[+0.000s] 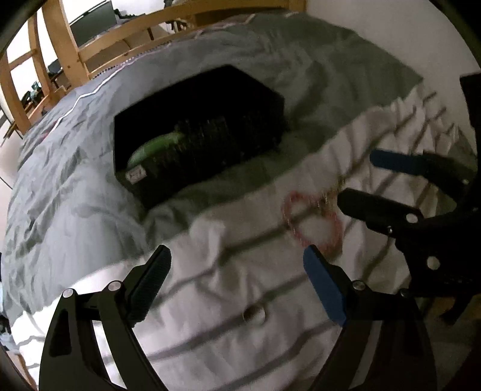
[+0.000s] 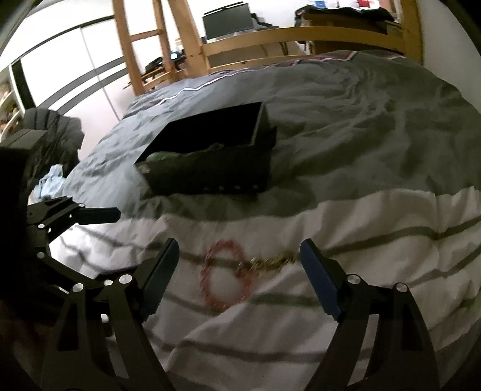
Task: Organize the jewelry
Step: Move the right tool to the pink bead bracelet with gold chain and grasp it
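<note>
A pink beaded bracelet (image 1: 312, 222) (image 2: 225, 276) lies on the white striped part of the bedding, with a gold chain (image 1: 329, 195) (image 2: 276, 260) touching its side. A small ring (image 1: 254, 314) lies closer to my left gripper. A black open box (image 1: 198, 132) (image 2: 210, 156) sits on the grey cover beyond, with a green item (image 1: 156, 147) inside. My left gripper (image 1: 237, 270) is open and empty above the white bedding. My right gripper (image 2: 239, 258) is open and empty, with the bracelet and chain lying between its fingers; it also shows in the left wrist view (image 1: 357, 177).
A wooden bed frame (image 2: 270, 39) stands at the far end of the bed. A monitor (image 2: 228, 22) and desk clutter stand behind it. A dark jacket (image 2: 51, 132) and light blue cloth (image 2: 51, 180) lie left of the bed.
</note>
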A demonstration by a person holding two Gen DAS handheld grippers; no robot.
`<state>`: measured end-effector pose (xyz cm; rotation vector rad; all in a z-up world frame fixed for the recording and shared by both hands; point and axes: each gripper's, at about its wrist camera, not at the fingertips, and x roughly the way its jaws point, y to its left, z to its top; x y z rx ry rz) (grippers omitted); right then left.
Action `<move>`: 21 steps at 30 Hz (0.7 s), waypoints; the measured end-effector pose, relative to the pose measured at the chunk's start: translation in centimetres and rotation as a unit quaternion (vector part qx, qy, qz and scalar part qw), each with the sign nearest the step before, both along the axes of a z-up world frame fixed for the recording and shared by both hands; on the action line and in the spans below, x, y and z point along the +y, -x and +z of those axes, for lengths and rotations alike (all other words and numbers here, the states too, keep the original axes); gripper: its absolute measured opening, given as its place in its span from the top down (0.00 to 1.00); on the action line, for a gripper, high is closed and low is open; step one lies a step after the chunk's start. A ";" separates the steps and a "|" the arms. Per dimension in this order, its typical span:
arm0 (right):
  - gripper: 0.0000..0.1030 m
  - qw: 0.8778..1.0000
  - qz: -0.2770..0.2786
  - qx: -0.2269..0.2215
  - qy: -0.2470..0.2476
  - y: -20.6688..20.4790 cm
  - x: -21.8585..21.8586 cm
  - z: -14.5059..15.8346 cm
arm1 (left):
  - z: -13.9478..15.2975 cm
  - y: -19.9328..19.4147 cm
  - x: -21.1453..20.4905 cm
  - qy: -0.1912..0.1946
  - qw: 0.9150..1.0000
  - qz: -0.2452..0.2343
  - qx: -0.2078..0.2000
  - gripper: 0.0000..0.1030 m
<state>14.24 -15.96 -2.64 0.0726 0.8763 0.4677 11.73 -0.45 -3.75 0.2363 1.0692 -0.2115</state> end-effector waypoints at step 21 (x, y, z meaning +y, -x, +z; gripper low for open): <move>0.84 0.994 0.023 0.070 0.078 0.5 2.6 -5.0 | -4.6 0.9 2.7 -0.004 0.992 0.056 0.117 0.18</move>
